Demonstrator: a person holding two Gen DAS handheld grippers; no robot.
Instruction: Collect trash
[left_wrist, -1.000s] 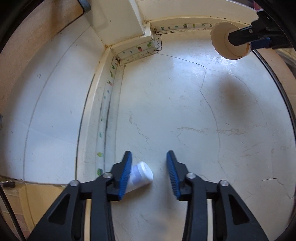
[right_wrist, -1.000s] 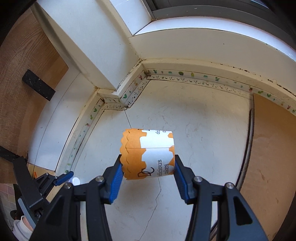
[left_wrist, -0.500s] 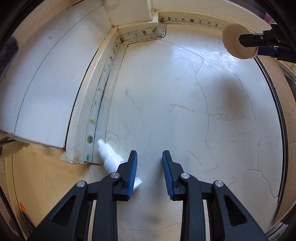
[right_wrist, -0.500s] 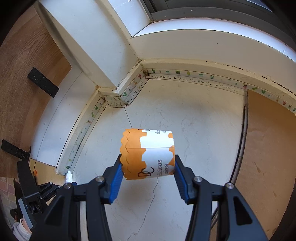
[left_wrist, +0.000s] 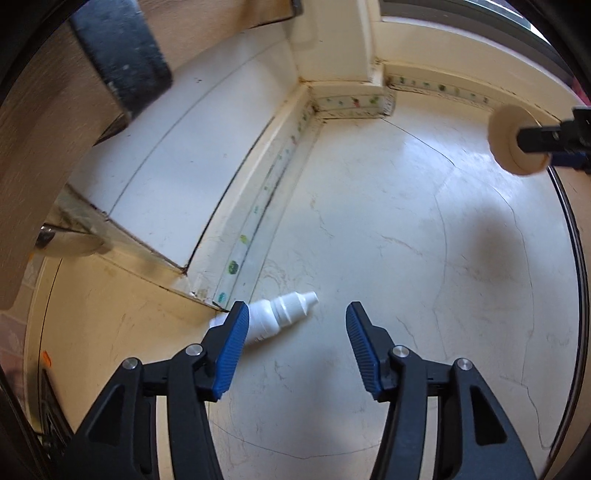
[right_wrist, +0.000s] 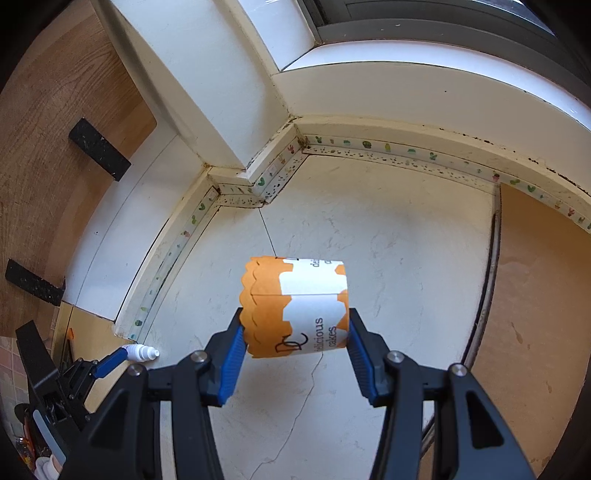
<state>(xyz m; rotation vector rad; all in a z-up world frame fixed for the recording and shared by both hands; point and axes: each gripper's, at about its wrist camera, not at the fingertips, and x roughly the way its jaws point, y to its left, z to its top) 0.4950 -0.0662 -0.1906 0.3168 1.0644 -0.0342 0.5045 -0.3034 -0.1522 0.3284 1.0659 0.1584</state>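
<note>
Cracked marble counter (left_wrist: 406, 258): left hand-held gripper (left_wrist: 295, 347) gapes beside a ribbed white bottle (left_wrist: 277, 314); right hand-held gripper (right_wrist: 295, 354) clamps a paper cup (right_wrist: 295, 306).

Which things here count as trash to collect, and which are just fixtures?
Job:
- white bottle, lying on the floor by the left gripper, jaws open
- paper cup, clamped in the right gripper

Not the job:
- patterned skirting tape
- wooden door
- window sill
</note>
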